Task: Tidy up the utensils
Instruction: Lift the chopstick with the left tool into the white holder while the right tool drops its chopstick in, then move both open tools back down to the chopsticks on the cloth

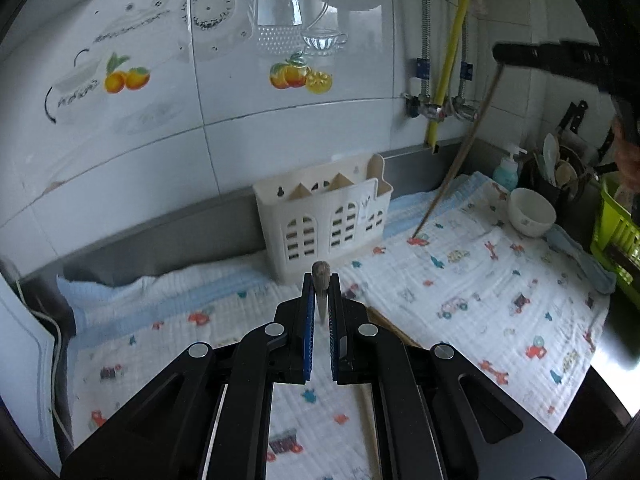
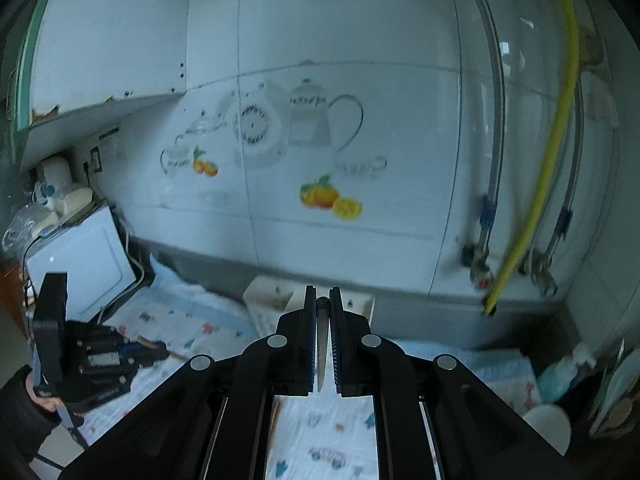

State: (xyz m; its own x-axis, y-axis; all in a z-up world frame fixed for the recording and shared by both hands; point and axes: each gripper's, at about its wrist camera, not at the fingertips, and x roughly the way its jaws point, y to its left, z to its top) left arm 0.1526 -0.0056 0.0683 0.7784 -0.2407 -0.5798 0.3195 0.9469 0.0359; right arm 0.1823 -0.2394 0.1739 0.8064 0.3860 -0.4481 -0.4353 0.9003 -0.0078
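Left gripper [image 1: 322, 280]: jaws clamped on a chopstick [image 1: 321, 276], end-on, above the patterned cloth [image 1: 460, 280].
Right gripper [image 2: 322, 300]: jaws clamped on a second chopstick [image 1: 460, 156], hanging slanted, tip near the cloth.
Utensil holder [image 1: 324, 216]: white, slotted, against the wall, on the surface.

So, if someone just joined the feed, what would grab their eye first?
Probably the left tool up close, shut on a thin chopstick, with the white slotted utensil holder standing just beyond it against the wall. Then the right tool, top right, dangling another chopstick whose tip reaches the printed cloth.
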